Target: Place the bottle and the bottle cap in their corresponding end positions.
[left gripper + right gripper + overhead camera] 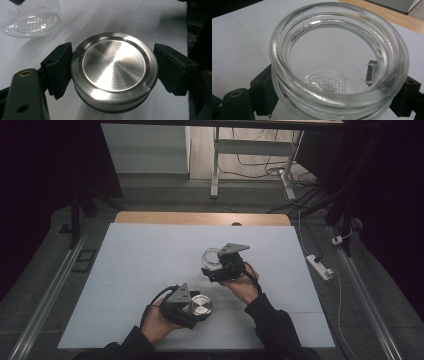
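Left gripper view is showing me my left gripper (113, 75) clamped on the steel lid (113, 71), one black pad pressing each side of its rim, with the flat face turned up toward the camera and the grip looking centred. I am holding it low over the white table (130, 270), near my edge. In the right gripper view my right gripper (337, 92) is clamped around the glass jar (337, 62) just under its thick lip, mouth open and facing the camera, nothing visible inside but the dimpled base. From the high view the jar (211, 258) is sitting farther out and to the right of the lid (200, 305), the two well apart. I judge the job in hand to be bringing lid and jar together. To do that well I am thinking of keeping the jar steady and upright, carrying the lid across level, lining its rim squarely over the mouth before lowering, and not easing either grip until it seats; a tilted lid would likely catch on the lip.
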Demonstrator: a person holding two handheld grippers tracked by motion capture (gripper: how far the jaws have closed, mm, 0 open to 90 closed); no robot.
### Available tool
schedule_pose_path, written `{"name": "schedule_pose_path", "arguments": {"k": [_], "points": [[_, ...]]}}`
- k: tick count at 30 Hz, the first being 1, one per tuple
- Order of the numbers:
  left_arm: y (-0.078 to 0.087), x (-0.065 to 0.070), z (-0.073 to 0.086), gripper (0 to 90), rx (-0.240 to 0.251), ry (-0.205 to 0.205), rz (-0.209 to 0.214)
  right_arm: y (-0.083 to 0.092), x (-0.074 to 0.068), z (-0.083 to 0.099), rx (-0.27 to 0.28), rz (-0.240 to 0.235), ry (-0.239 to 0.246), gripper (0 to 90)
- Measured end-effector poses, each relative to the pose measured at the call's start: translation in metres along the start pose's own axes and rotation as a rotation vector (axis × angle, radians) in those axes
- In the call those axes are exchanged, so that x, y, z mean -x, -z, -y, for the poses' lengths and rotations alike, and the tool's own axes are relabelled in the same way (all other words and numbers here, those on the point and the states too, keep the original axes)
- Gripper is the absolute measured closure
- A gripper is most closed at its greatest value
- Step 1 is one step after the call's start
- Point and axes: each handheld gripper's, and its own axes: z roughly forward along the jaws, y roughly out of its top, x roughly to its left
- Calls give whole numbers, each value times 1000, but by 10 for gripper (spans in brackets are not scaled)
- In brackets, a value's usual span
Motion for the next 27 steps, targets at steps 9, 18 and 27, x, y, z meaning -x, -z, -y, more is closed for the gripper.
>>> {"name": "schedule_pose_path", "arguments": {"k": [9, 18, 27], "points": [[-18, -7, 0, 204, -31, 10, -16, -12, 2, -3, -10, 6, 3, 146], [-29, -12, 0, 204, -51, 21, -38, -28, 6, -2, -28, 16, 9, 146], [-37, -16, 2, 203, -86, 30, -49, -43, 5, 0, -51, 21, 17, 146]]}}
